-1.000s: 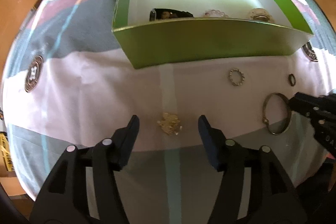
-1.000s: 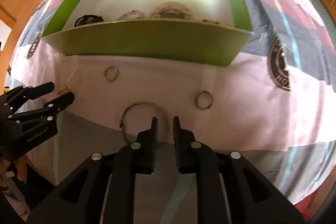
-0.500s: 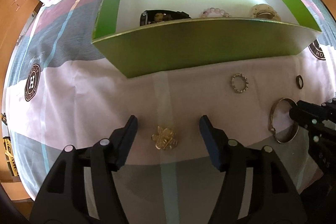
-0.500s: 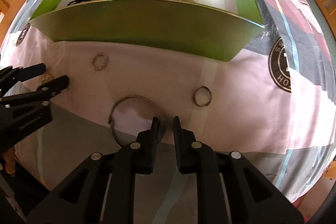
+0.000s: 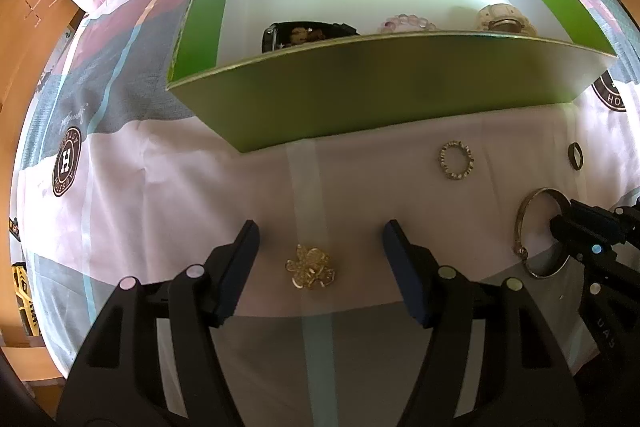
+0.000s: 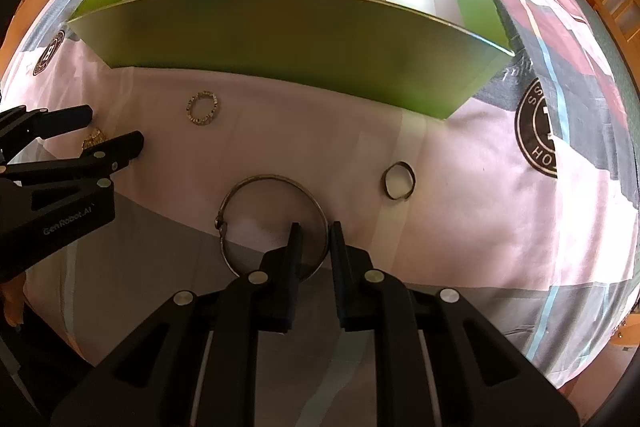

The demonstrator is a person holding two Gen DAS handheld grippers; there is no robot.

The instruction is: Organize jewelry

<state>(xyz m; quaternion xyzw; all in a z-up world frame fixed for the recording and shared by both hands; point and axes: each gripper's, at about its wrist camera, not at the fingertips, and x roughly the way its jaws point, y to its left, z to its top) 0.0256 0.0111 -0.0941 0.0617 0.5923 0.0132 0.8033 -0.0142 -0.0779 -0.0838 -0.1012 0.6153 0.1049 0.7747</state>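
Left gripper [image 5: 320, 229] points down at the bedsheet [image 5: 160, 195], fingers spread wide with the gold brooch [image 5: 310, 267] lying loose between them, clear sheet on either side of it. The right gripper [image 6: 314, 231] has its fingers set narrow, straddling the near rim of the bangle [image 6: 272, 223], one finger inside the hoop, one outside; whether the pads press the wire I cannot tell. A beaded ring [image 6: 203, 107] and a plain ring [image 6: 398, 181] lie apart on open sheet. The green box [image 5: 380, 87] stands just beyond, its near wall tall, jewelry already inside along it.
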